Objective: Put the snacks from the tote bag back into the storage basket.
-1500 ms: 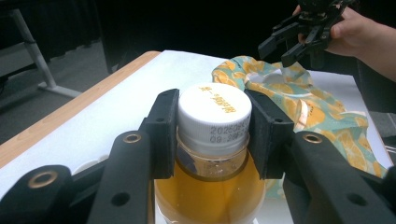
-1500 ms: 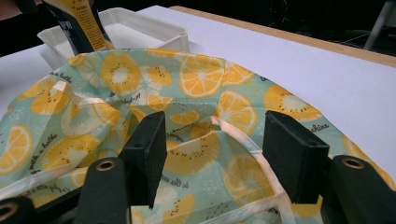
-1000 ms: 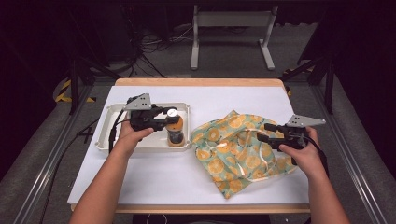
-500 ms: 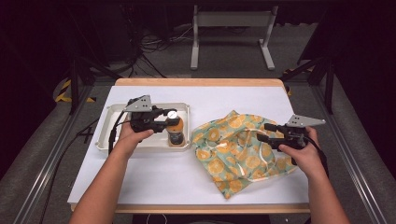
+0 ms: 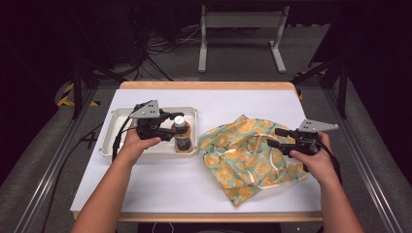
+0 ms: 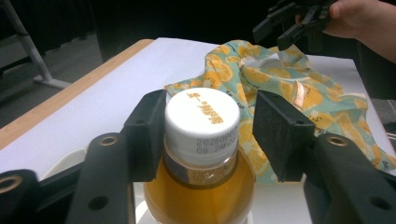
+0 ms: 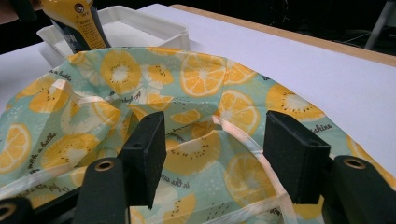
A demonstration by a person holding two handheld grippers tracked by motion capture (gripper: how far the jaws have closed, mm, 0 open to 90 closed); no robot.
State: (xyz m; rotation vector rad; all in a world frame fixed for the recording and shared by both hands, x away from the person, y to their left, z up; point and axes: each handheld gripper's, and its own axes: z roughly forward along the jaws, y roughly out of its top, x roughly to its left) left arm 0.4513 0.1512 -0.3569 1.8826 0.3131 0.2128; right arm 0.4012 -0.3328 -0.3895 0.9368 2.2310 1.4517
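A: What lies nearest, at the bottom of the high view?

B: Two forearms over a white table point(image 5: 160, 184) with a wooden edge. At right the right gripper point(image 5: 278, 137) hovers, jaws wide, over the bag point(image 5: 243, 155).

A: And at left?

B: The left gripper point(image 5: 176, 127) has its jaws around the bottle point(image 5: 182, 138) cap; one touches it, the other stands a little off. The bottle is upright in the tray point(image 5: 114, 131), left of centre.

A: Beyond the table?

B: Grey floor, cables at upper left, a metal frame point(image 5: 240, 34) at top centre, darkness around.
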